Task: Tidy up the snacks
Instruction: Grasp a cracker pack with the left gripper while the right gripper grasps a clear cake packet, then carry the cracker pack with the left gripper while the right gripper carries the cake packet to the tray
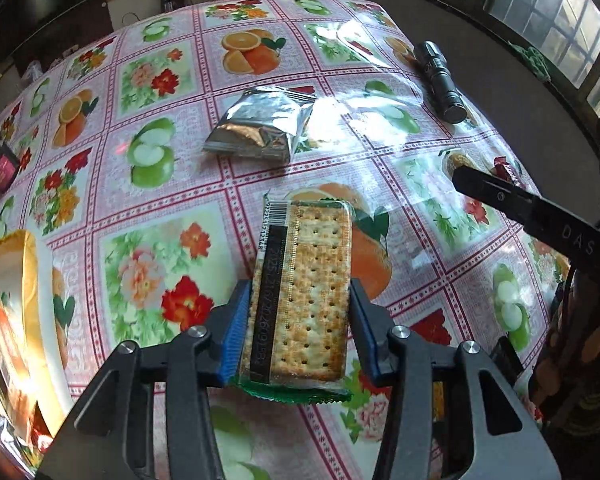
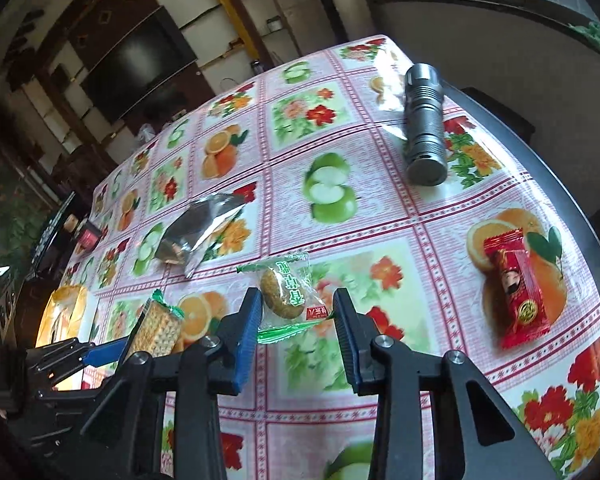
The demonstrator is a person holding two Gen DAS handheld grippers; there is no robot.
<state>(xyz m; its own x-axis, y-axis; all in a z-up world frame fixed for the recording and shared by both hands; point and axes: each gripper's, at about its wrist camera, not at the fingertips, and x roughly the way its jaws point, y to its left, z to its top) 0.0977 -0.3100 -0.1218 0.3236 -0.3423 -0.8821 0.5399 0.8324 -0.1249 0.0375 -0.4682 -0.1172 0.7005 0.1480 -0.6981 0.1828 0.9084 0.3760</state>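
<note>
Above the surface [image 1: 340, 12], the left gripper [image 1: 300, 316] clamped the cracker pack [image 1: 304, 292]; the right gripper [image 2: 296, 320], wide open and empty, should straddle the wrapped cookie [image 2: 286, 292] squarely before closing.

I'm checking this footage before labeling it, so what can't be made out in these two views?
- Yellow box: left wrist view, cut off by the frame edge and washed out by glare.
- Black date strip on the held clear-wrapped cracker pack: print blurred.
- Small dark red box: right wrist view, too small to identify.

Window daylight glares off the glossy tablecloth [image 1: 400, 92]; edges warp.
</note>
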